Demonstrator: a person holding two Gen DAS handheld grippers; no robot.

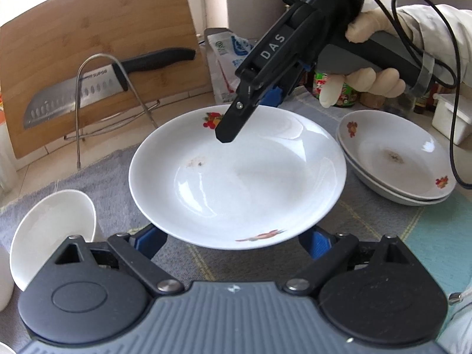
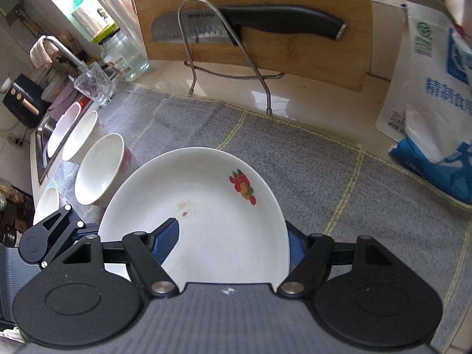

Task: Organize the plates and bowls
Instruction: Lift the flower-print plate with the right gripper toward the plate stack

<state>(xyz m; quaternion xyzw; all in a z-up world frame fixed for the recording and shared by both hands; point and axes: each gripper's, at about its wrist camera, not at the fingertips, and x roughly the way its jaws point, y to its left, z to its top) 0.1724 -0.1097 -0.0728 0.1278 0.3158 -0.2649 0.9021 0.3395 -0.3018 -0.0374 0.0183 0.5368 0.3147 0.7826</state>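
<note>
A white plate with flower prints [image 1: 236,177] is held a little above the grey cloth; it also shows in the right wrist view [image 2: 206,215]. My right gripper [image 2: 233,242] has one finger over the plate's inside and one under its rim, gripping the far edge; it shows in the left wrist view [image 1: 233,124]. My left gripper [image 1: 233,243] is open, its blue pads under the plate's near rim. A stack of two matching plates [image 1: 395,162] sits at the right. Several white bowls [image 2: 97,168] line the left.
A bamboo cutting board [image 2: 256,23] with a knife [image 2: 236,23] in a wire rack [image 2: 224,67] stands at the back. A salt bag [image 2: 433,112] stands at the back right. A sink [image 2: 41,141], a jar and a glass are at the left. Jars [image 1: 333,88] stand behind the plate stack.
</note>
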